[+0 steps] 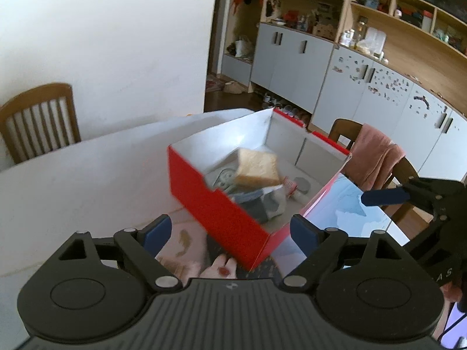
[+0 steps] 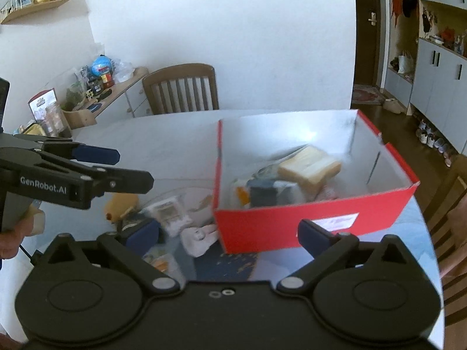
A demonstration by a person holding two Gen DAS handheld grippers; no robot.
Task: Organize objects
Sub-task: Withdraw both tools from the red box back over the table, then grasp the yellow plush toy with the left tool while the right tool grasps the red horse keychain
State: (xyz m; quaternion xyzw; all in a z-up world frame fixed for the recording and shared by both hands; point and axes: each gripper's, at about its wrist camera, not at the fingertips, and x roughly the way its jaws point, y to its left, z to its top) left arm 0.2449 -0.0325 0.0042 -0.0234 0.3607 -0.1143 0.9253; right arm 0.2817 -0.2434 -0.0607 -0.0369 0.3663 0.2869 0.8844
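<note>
Left gripper (image 1: pixel 230 230) jaws wide, holding nothing; right gripper (image 2: pixel 226 237) likewise wide and empty; red cardboard box with white interior (image 2: pixel 262 227) at centre frame, tan bread-slice-shaped block (image 2: pixel 310 167) tilted atop its contents. Risk: block slides off; loose small items (image 2: pixel 175 218) lower left near the box get knocked.

The red box (image 2: pixel 306 227) stands open-topped with clear air above its piled contents, while its tall walls block any level approach and loose packets (image 2: pixel 175 218) crowd the worktop (image 2: pixel 146 145) just beside its left wall.
</note>
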